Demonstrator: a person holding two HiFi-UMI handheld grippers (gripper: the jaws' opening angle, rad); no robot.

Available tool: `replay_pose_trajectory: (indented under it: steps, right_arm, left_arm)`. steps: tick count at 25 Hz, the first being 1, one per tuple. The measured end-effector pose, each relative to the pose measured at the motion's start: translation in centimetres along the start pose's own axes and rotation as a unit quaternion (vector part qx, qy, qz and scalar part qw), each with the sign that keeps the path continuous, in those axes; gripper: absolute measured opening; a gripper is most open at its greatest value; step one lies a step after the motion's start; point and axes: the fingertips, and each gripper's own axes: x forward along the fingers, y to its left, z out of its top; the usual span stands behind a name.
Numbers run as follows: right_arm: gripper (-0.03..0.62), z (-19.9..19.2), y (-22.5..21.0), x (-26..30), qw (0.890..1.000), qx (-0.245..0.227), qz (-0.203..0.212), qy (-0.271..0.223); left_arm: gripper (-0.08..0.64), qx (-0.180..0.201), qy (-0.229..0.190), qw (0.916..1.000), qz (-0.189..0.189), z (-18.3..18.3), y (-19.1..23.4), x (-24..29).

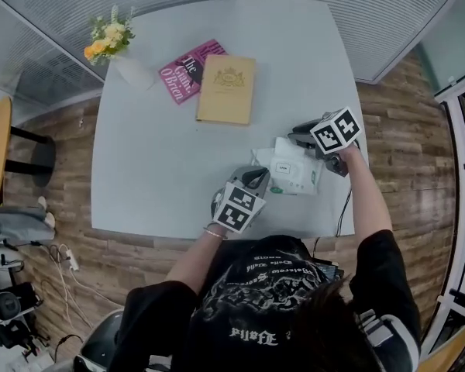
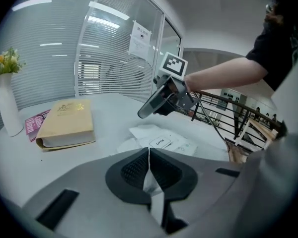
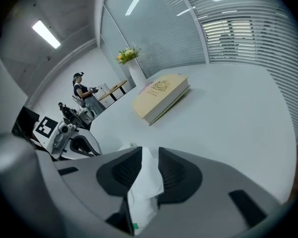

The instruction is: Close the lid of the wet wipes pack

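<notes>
The white wet wipes pack lies near the table's front right edge, its "OPEN" label flap facing up and seemingly flat. My left gripper sits at the pack's near-left end. In the left gripper view its jaws meet with only a thin pale slit between them, and the pack lies just ahead. My right gripper is at the pack's far-right end. In the right gripper view its jaws stand apart, with a crumpled white fold of the pack loose between them.
A tan hardback book and a pink magazine lie at the back of the table. A white vase of flowers stands at the back left corner. Glass walls with blinds surround the table, and a person stands far off.
</notes>
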Motion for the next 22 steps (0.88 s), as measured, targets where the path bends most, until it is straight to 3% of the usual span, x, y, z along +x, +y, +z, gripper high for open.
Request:
replay_pose_trajectory:
  steps: [11, 16, 19, 22]
  right_arm:
    - [0.107, -0.1, -1.0, 1.8, 0.996, -0.001, 0.077, 0.039]
    - [0.115, -0.9, -1.4, 2.3, 0.994, 0.009, 0.091, 0.052]
    - [0.062, -1.4, -0.9, 2.7, 0.993, 0.011, 0.106, 0.059]
    - [0.049, -1.5, -0.9, 2.6, 0.993, 0.012, 0.103, 0.056]
  left_arm:
    - [0.009, -0.018, 0.048, 0.9986, 0.012, -1.9, 0.9, 1.4]
    - [0.009, -0.035, 0.051, 0.9980, 0.013, -2.1, 1.2, 1.8]
    - [0.009, -0.033, 0.052, 0.9980, 0.013, -2.2, 1.2, 1.8]
    - [0.009, -0.031, 0.051, 0.9981, 0.015, -2.2, 1.2, 1.9]
